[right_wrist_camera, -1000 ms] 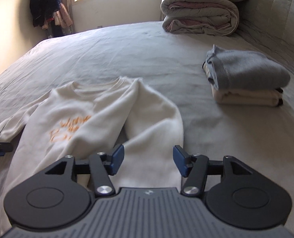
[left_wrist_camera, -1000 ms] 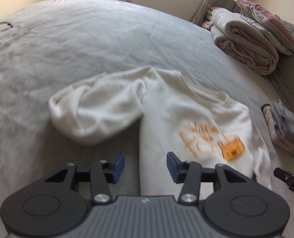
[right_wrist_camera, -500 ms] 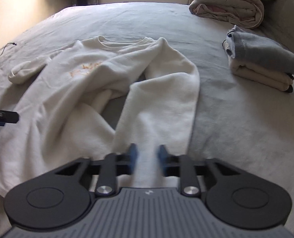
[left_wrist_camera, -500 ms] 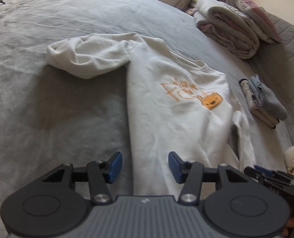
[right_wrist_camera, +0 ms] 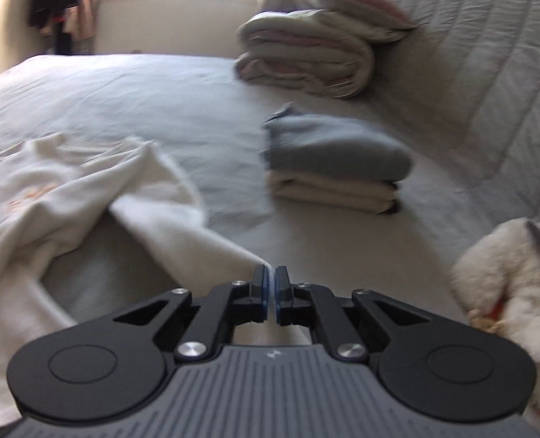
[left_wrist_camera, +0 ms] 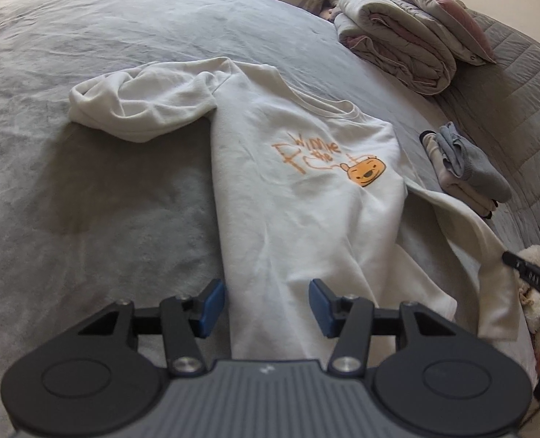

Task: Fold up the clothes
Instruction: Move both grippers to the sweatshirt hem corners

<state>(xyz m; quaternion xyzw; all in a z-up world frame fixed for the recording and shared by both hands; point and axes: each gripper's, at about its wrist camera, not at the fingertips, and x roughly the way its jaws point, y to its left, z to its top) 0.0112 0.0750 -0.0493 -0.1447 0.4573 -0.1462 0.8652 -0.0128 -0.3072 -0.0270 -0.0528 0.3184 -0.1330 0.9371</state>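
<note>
Since a second ago my right tongs [right_wrist_camera: 272,284] have gone from apart to clamped on the sweatshirt's [left_wrist_camera: 306,197] sleeve [right_wrist_camera: 182,233], lifting its end | left tongs [left_wrist_camera: 265,303] apart over the hem | sweatshirt flat on the bed [left_wrist_camera: 105,189], print up, long axis running away from me, collar far.

Right wrist view was motion-blurred: print on the sweatshirt [right_wrist_camera: 51,197] unreadable there, folded pile [right_wrist_camera: 335,168] and duvet roll [right_wrist_camera: 306,62] smeared. Sleeve end [right_wrist_camera: 248,259] ran behind the right gripper [right_wrist_camera: 272,284], so the pinch point was hidden. Plush toy [right_wrist_camera: 507,292] cut by the right edge. Left wrist view: hem [left_wrist_camera: 270,328] hidden under the left gripper [left_wrist_camera: 266,303]; right gripper [left_wrist_camera: 532,273] mostly out of frame.
</note>
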